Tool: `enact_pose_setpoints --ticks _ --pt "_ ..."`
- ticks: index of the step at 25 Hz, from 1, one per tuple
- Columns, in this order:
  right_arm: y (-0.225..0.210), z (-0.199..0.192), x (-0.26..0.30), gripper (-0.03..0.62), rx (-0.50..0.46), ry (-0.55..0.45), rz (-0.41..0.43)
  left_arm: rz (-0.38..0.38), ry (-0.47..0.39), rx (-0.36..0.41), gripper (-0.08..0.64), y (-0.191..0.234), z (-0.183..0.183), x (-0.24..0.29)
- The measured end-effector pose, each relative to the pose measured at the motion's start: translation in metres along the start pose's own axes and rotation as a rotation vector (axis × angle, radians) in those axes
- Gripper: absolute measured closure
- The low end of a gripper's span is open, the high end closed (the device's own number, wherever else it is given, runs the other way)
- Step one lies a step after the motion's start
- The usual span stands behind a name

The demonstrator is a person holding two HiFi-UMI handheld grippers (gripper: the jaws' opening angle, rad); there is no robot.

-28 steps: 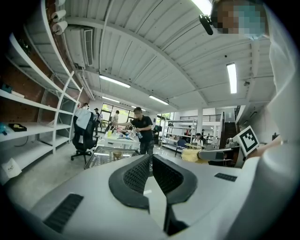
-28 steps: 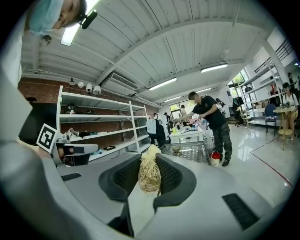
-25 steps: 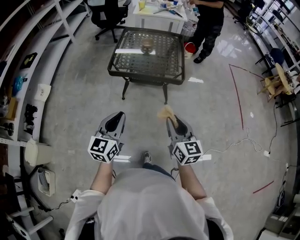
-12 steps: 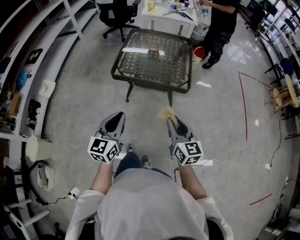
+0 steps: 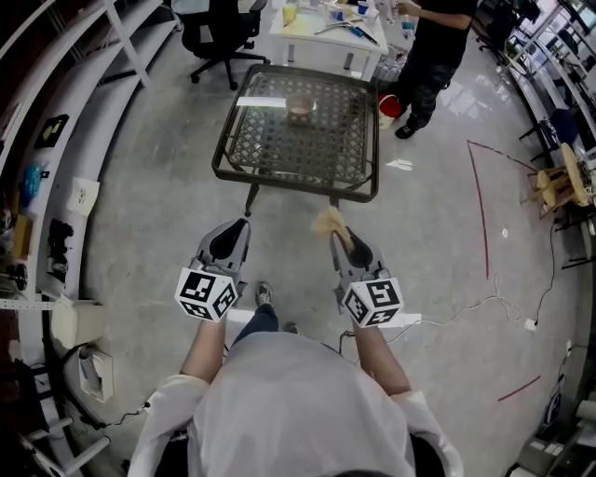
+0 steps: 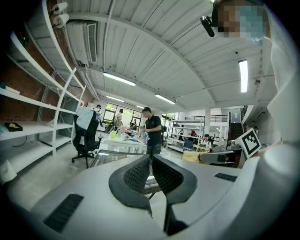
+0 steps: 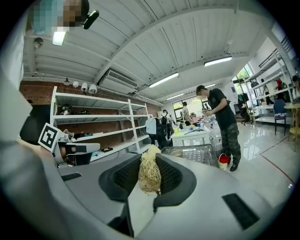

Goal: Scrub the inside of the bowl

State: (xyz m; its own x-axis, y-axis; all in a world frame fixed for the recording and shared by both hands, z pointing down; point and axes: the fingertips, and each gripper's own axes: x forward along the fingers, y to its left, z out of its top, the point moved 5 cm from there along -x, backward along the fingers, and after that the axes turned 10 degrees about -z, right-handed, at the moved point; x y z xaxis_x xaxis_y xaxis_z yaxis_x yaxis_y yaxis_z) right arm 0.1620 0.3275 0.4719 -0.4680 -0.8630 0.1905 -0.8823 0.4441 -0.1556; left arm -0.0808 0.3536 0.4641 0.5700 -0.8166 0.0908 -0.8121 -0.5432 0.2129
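While far from the bowl [image 5: 300, 107], left tool [image 6: 150, 158] with jaws together, right tool [image 7: 149, 159] tight on the scrubber [image 7: 149, 176].

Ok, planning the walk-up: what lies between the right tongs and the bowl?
Head view: only bare floor, then the table, its near rim and mesh top, lie between the right tongs, clamping the scrubber, and the bowl.

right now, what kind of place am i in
Probably an industrial workshop or lab space: white shelving racks against a brick wall, a cluttered white worktable, an office chair, and red tape lines on the floor.
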Motion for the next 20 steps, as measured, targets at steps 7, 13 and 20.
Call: enact_pose_setpoints --ticks 7,13,20 --pt "0.008 0.018 0.055 0.492 0.009 -0.034 -0.061 -0.064 0.007 0.020 0.514 0.058 0.022 0.031" --pt "0.015 0.019 0.088 0.492 0.017 -0.037 -0.106 -0.107 0.015 0.030 0.514 0.098 0.031 0.046" --pt "0.003 0.021 0.113 0.492 0.016 -0.016 -0.132 -0.131 0.025 0.002 0.514 0.118 0.027 0.071"
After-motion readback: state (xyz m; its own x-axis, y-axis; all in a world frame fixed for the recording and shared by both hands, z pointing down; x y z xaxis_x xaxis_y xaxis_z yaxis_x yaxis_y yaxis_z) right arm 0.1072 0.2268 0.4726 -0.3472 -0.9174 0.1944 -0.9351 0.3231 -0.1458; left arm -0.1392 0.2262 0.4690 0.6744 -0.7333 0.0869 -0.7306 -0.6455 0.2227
